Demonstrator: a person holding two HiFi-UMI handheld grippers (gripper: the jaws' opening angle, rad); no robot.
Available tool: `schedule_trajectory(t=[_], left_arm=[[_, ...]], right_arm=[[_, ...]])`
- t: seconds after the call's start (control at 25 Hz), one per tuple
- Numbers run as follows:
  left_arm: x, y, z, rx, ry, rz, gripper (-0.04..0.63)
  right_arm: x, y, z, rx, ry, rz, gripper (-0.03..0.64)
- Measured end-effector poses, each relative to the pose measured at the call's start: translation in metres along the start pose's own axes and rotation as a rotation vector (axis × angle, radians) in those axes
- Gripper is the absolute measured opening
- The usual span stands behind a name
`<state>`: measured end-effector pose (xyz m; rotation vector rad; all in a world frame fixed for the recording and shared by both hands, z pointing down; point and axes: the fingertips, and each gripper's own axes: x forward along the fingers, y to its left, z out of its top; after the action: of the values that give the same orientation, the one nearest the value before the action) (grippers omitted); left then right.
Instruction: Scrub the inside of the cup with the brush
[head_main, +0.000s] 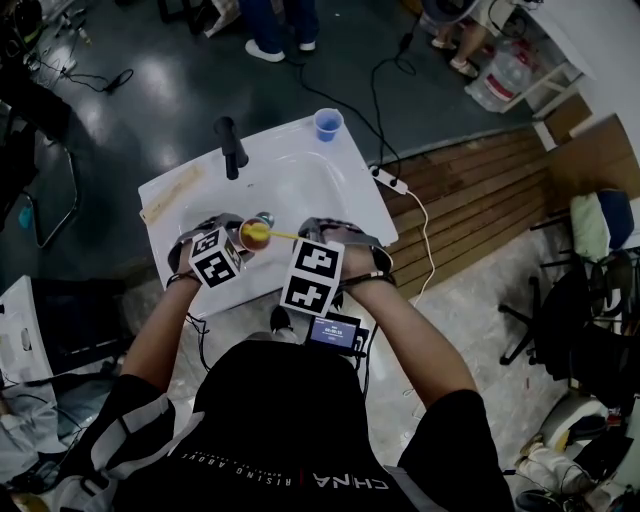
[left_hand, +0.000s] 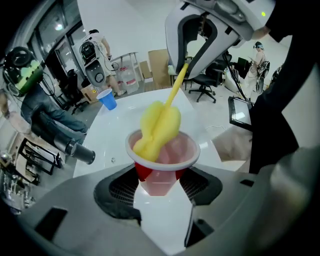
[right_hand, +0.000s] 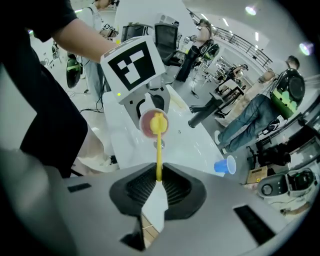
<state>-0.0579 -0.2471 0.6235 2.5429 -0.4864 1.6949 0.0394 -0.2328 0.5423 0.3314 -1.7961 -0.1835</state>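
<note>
You held the cup (left_hand: 162, 160) in your left gripper (left_hand: 162, 186) over the sink's (head_main: 300, 175) near edge. The brush (left_hand: 159, 125) reached in from your right gripper (right_hand: 157, 184). The faucet (head_main: 231, 147) stood behind, with a second cup (head_main: 327, 124) at the far right.

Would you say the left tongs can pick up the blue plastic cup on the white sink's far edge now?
Probably not yet: the left tongs are shut on the red plastic cup, yellow sponge brush at its mouth. The way to the blue plastic cup looks free.

Dim overhead view — fisheye-warped edges
</note>
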Motion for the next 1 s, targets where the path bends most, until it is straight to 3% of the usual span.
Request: schedule_trajectory(t=[0.52,1.0], left_arm=[[-0.018,0.025,0.021,-0.287,-0.222,0.027,0.259],[-0.028,0.045,0.036,-0.543,-0.396,0.094,0.258]], right_arm=[[-0.016,-0.039,-0.018,0.414,-0.283,0.094,0.044],[-0.007,-0.066,-0.029,0.582,-0.513,0.183,0.044]])
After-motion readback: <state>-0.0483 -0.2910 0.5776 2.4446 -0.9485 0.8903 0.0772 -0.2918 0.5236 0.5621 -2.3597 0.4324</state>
